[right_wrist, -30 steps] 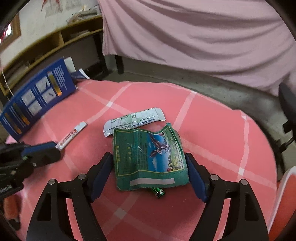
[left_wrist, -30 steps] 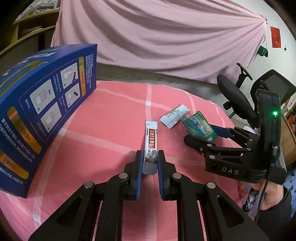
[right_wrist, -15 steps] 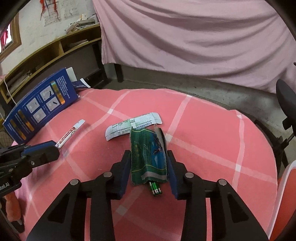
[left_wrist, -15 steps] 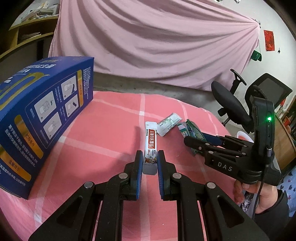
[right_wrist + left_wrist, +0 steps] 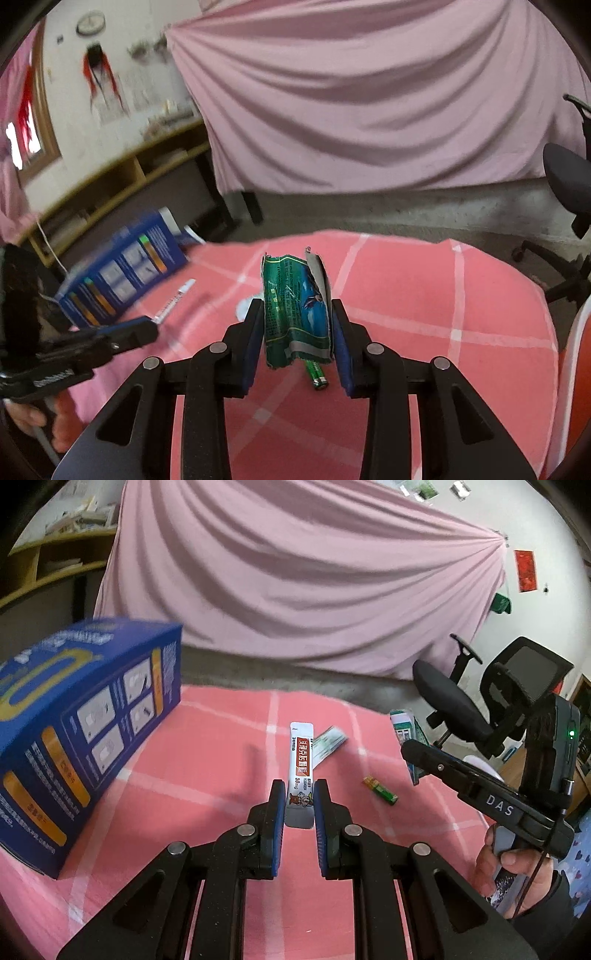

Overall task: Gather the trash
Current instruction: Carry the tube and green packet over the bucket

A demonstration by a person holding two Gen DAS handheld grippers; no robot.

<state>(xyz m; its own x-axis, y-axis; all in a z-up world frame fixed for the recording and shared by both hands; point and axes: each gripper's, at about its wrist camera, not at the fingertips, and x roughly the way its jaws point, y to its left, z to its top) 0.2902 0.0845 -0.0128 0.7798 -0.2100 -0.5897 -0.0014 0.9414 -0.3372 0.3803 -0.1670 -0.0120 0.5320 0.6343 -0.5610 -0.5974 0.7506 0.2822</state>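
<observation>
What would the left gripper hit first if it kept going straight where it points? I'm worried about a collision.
Beyond the sachet it is shut on, the left gripper would probably meet the pale wrapper lying on the pink tablecloth just ahead, though depth is hard to judge.

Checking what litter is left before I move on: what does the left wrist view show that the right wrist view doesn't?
Left wrist only: the pale wrapper lying flat behind the sachet, in full. Right wrist only: the wall clock and wooden shelving. Both: the white sachet in the left gripper, the green wrapper in the right gripper, the green battery, the blue box.
</observation>
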